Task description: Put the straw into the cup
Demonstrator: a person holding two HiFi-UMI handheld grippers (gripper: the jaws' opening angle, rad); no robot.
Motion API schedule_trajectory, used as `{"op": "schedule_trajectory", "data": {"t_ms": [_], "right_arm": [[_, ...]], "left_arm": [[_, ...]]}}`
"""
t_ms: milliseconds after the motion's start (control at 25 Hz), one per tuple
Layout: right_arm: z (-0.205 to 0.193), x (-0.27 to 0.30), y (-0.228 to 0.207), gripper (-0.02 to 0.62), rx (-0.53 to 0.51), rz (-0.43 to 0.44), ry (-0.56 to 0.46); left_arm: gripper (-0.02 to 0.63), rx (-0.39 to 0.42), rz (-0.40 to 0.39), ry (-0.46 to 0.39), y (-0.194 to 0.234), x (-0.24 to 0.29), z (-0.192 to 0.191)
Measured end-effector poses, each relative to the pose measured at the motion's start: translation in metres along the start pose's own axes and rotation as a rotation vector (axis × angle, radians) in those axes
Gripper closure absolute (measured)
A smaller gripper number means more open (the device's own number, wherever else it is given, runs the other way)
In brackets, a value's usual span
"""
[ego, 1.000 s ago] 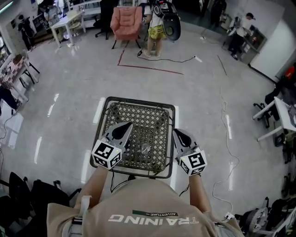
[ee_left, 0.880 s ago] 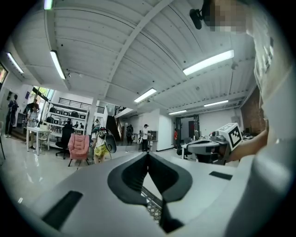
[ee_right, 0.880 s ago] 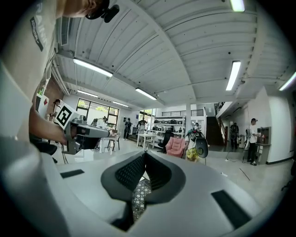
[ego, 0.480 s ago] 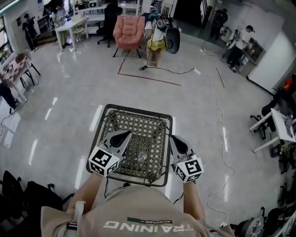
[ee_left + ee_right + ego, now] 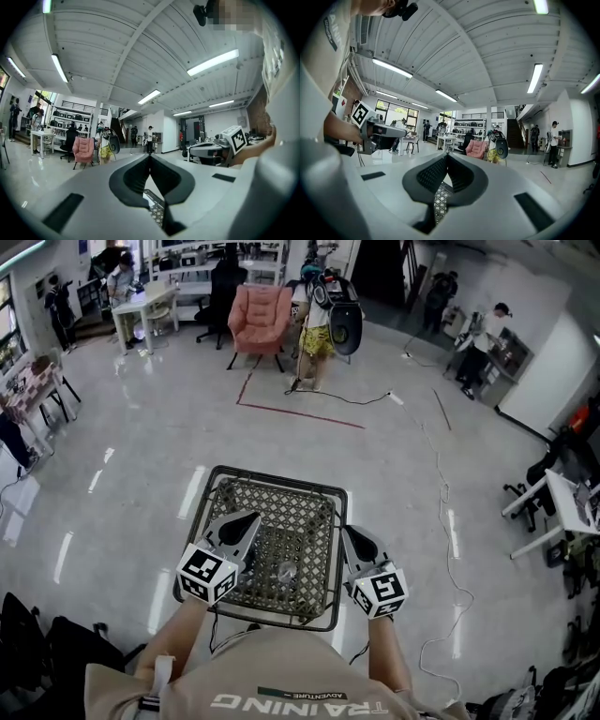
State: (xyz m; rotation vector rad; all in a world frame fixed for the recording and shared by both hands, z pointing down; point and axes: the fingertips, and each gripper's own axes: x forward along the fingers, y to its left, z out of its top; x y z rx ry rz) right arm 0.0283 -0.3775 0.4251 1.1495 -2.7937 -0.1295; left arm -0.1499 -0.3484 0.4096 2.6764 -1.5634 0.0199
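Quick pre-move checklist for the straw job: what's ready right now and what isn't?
1. Left gripper jaws shut, nothing between them: ok.
2. Right gripper jaws shut, nothing between them: ok.
3. Both grippers at the near side of the lattice table: ok.
4. Cup found: cannot tell; a small shiny object on the lattice between the grippers may be it.
5. Straw found: not ok; none can be made out in any view.
6. Straw in a grip: not ok.
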Motion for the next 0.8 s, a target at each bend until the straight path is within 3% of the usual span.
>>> {"op": "schedule_trajectory", "data": {"t_ms": [200,600,800], "right_arm": [[0.002,0.008,-0.014,0.578,0.024,-0.038,-0.012],[0.007,0.012,-0.031,0.578,0.04,-0.048,-0.026],[0.001,0.016,-0.027,0.578,0.059,-0.049,-0.014]], "left_arm": [[0.589,-0.022,0.068,-0.023,0.017,0.004,0.002],[0.589,0.03,0.102,0.01,0.016,0.008,-0.004],[0.589,0.009,0.11,0.043,0.021,-0.004,-0.017]]}}
